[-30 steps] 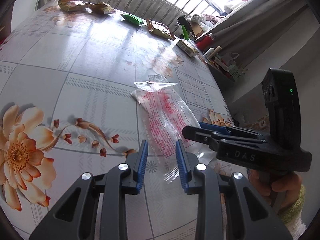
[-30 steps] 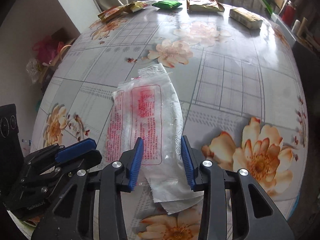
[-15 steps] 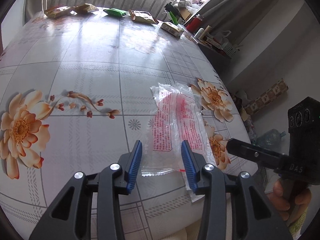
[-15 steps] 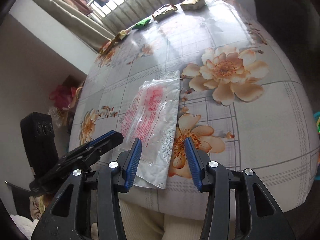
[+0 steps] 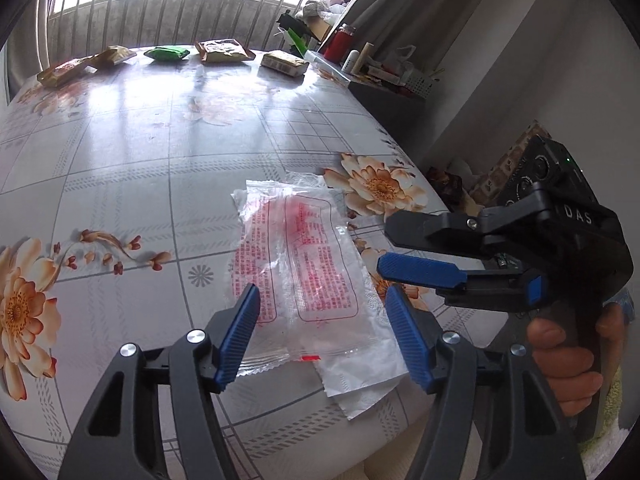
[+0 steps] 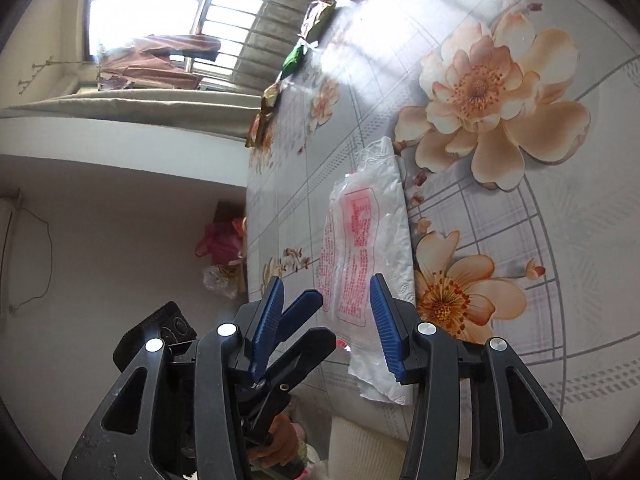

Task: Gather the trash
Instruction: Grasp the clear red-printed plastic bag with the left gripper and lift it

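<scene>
- Two grippers hang at the near table edge, both with jaws spread and nothing between them: the left gripper (image 5: 322, 332) straddles the near end of the wrapper (image 5: 296, 276), and the right gripper (image 5: 424, 248) comes in from the right, turned on its side, just above the wrapper's right edge.
- From its own camera the right gripper (image 6: 326, 324) likewise frames the wrapper (image 6: 360, 256), with the left gripper (image 6: 296, 320) crossing in low beside it.
- That clear wrapper, printed in red, lies flat on a white napkin (image 5: 360, 364) whose near corner overhangs the edge. The overhang probably gives a finger room to slide under, which may be why both tools meet here.
- Thin film lying flat is hard to pinch; a closing jaw would likely need to catch wrapper and napkin together at the lip.
- Beyond it the flowered tablecloth (image 5: 160, 184) runs bare to the far side.
- Five more packets wait in a row along the far edge, among them a green packet (image 5: 166, 53) and a tan packet (image 5: 224, 51), well apart from both tools.
</scene>
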### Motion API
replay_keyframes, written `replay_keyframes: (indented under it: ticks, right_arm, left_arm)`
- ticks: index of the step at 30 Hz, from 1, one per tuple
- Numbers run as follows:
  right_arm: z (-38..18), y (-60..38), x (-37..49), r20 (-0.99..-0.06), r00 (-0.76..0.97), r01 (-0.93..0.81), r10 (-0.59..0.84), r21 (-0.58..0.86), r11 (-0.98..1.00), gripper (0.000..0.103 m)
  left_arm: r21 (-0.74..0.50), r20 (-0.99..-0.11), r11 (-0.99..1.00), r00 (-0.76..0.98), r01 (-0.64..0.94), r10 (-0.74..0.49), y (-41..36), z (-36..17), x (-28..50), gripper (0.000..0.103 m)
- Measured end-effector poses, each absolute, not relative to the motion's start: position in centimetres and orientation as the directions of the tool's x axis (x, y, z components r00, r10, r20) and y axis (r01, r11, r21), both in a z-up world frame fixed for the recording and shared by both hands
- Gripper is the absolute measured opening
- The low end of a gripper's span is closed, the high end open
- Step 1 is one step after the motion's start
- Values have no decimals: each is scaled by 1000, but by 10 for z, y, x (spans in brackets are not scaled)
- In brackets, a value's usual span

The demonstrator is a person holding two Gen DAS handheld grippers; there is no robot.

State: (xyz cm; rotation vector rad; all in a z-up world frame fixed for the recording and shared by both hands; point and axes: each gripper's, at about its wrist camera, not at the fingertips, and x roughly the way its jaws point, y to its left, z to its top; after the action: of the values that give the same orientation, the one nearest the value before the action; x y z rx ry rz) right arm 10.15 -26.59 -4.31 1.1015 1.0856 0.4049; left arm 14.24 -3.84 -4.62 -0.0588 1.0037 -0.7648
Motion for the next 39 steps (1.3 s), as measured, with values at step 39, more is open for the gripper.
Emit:
replay_keyframes:
  ticks: [39]
  right_arm:
    - [-41,-265,107,-226,396,180,890,970,166,51]
  left_arm:
    - [-106,-775,697,380,709,-505,-48,-41,118,76]
